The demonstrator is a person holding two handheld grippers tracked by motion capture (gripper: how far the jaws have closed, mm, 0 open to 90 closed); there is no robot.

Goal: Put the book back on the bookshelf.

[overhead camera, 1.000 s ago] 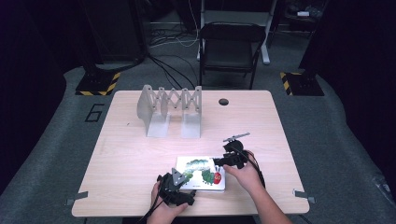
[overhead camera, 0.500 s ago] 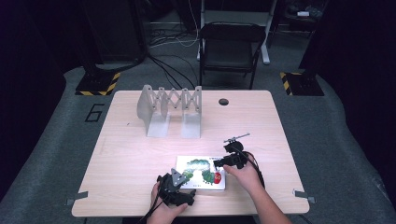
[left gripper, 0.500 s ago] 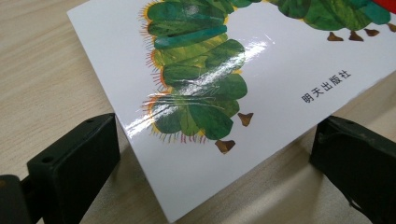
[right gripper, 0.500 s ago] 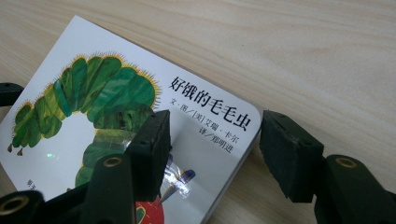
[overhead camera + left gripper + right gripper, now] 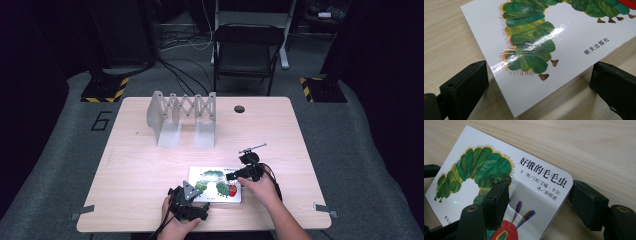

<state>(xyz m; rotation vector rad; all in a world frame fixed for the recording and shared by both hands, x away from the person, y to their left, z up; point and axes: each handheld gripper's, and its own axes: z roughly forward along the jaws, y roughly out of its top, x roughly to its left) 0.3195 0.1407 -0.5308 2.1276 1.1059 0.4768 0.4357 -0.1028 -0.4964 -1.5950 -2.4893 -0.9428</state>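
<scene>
The picture book [image 5: 216, 184] lies flat on the worktop [image 5: 145, 165], in the lower centre of the high view. The left tongs [image 5: 190, 202] stand wide apart, flanking the book's lower-left corner without contact. The right tongs [image 5: 240, 175] are open at the book's right edge: one jaw over the cover, one beside the edge.

From my feed I see a pale wooden worktop [image 5: 150, 190] on a grey floor mat [image 5: 60, 165] marked with a 6. Beyond it stands a dark folding chair [image 5: 245, 52], with cables [image 5: 185, 75] trailing across the floor and yellow-black striped bases [image 5: 102, 90] either side. The room behind is dark.
</scene>
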